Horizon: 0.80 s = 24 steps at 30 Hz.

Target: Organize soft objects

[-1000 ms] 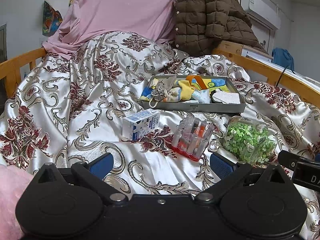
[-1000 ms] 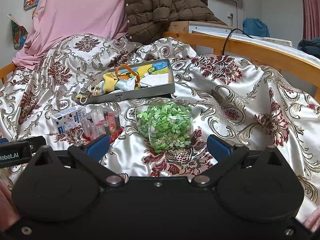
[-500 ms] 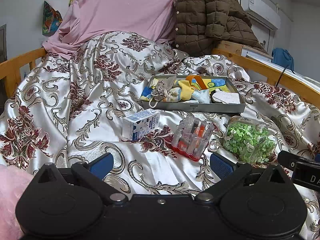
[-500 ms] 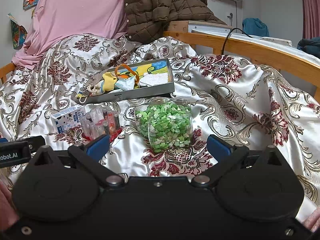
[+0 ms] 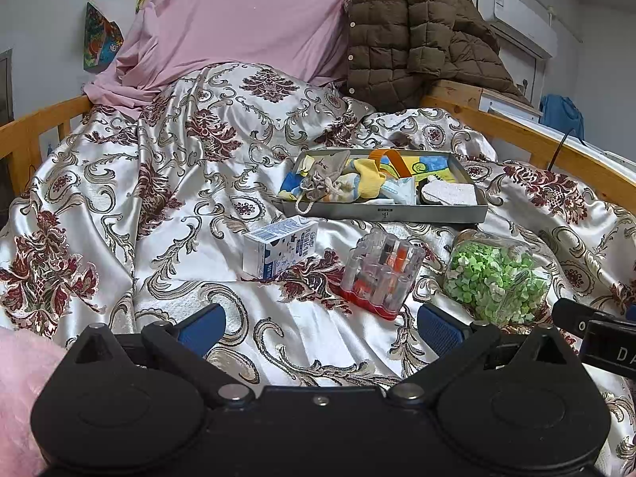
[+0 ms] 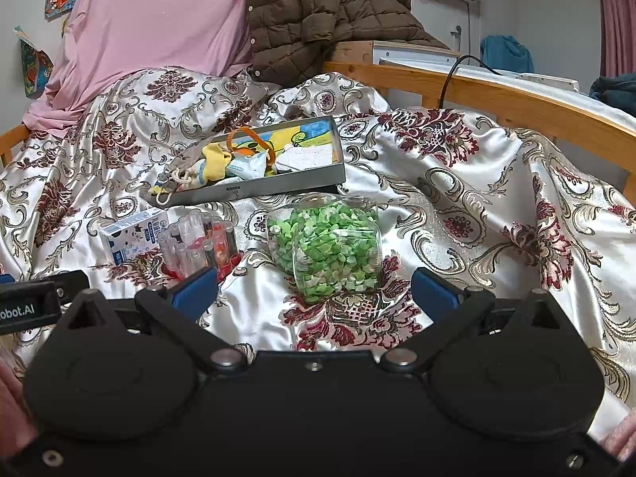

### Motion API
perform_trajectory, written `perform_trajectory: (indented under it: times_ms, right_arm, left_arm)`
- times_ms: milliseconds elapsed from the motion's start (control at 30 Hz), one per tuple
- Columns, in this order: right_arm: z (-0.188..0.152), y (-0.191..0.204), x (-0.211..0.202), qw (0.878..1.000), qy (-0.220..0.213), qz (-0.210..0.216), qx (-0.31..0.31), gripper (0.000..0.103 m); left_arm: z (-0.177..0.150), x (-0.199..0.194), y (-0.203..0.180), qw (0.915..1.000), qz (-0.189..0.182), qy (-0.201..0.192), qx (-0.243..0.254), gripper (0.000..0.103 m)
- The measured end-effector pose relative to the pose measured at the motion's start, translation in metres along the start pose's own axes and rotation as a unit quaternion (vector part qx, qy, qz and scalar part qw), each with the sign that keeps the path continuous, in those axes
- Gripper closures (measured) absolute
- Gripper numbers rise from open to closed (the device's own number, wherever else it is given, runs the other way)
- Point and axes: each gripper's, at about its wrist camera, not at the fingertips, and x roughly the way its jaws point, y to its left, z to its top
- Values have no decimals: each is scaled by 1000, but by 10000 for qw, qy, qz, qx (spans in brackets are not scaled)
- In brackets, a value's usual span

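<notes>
Both grippers low over the bedspread [image 5: 179,206], nothing held: left gripper [image 5: 320,324] jaws wide apart, right gripper [image 6: 314,288] same. Soft stuff (socks, pouch) sits in the metal tray [image 5: 381,212] further back; milk carton [image 5: 280,246], tube rack [image 5: 381,274] & jar [image 6: 324,246] in front of it

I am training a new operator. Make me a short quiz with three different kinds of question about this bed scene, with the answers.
1. True or false: the small white-and-blue carton lies inside the shallow grey metal tray.
2. What fills the clear plastic jar? A) green pieces B) red beads C) coins
3. Fill in: both the left gripper and the right gripper are ____.

Key: 1 false, it lies on the patterned satin bedspread; 2 A; 3 open, holding nothing.
</notes>
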Motion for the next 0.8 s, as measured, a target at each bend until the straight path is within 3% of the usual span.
perform_trajectory:
  times_ms: [800]
  right_arm:
    - [-2,-1,-3,10000,-7,-45,46,1]
  left_arm:
    - [-1,0,1,10000,4,16,11,1]
